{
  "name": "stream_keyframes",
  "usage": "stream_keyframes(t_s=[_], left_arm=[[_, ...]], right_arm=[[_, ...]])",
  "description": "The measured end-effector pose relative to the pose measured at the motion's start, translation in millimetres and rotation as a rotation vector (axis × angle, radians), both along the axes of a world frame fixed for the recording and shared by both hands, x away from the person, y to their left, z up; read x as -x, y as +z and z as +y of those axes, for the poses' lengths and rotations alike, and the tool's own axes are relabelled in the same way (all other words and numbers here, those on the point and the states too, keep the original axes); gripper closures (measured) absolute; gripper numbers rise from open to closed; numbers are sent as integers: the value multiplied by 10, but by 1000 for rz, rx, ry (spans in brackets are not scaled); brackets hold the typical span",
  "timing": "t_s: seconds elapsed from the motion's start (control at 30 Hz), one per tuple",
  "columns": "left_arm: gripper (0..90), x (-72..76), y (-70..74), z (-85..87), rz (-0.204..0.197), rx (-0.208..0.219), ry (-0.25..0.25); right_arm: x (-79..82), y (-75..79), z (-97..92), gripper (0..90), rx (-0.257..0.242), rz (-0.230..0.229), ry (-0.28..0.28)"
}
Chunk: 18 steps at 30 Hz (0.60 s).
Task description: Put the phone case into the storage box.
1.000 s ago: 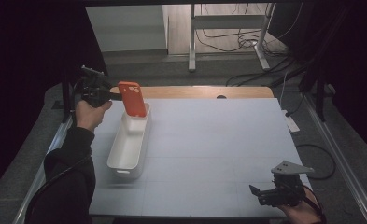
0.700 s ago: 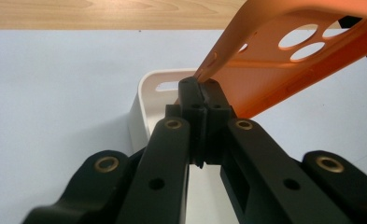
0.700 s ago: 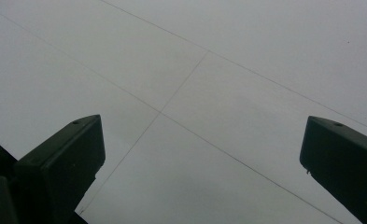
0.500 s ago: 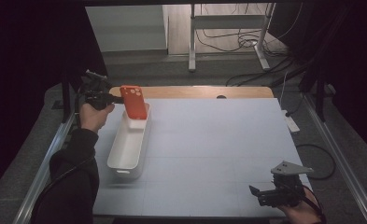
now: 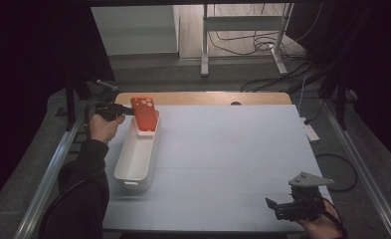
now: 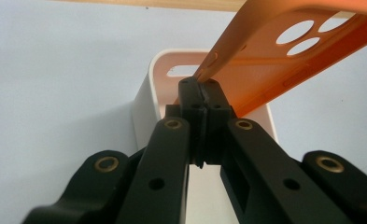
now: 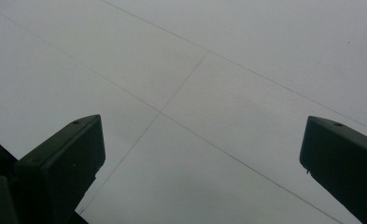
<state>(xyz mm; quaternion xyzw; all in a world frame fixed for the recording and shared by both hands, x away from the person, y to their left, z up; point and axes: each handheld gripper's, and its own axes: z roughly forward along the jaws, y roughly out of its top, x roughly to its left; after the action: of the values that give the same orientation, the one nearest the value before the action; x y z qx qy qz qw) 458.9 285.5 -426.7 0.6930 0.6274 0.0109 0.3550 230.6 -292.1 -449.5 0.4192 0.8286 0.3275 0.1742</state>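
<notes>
Two tongs: left (image 6: 202,91) pinching orange phone case (image 5: 145,113) upright over white bin (image 5: 133,164), right (image 7: 202,154) spread, resting low

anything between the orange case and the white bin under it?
Nothing visible. The left gripper is shut on the case by its edge, and the case hangs over the far end of the bin. The bin's inside looks bare. The right gripper sits open, far off at the table's near right.

The left gripper (image 5: 129,110) came down with the orange phone case (image 5: 145,114) pinched by its edge, so the case sank lower over the far end of the white tray (image 5: 133,167), near the table's far left corner
</notes>
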Motion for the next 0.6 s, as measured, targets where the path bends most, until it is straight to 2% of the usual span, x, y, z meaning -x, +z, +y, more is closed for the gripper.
stream_keyframes(t_s=[0.6], left_arm=[[887, -67, -148, -82, 35, -33, 3]], right_arm=[[-5, -4, 3, 0, 2, 5, 4]])
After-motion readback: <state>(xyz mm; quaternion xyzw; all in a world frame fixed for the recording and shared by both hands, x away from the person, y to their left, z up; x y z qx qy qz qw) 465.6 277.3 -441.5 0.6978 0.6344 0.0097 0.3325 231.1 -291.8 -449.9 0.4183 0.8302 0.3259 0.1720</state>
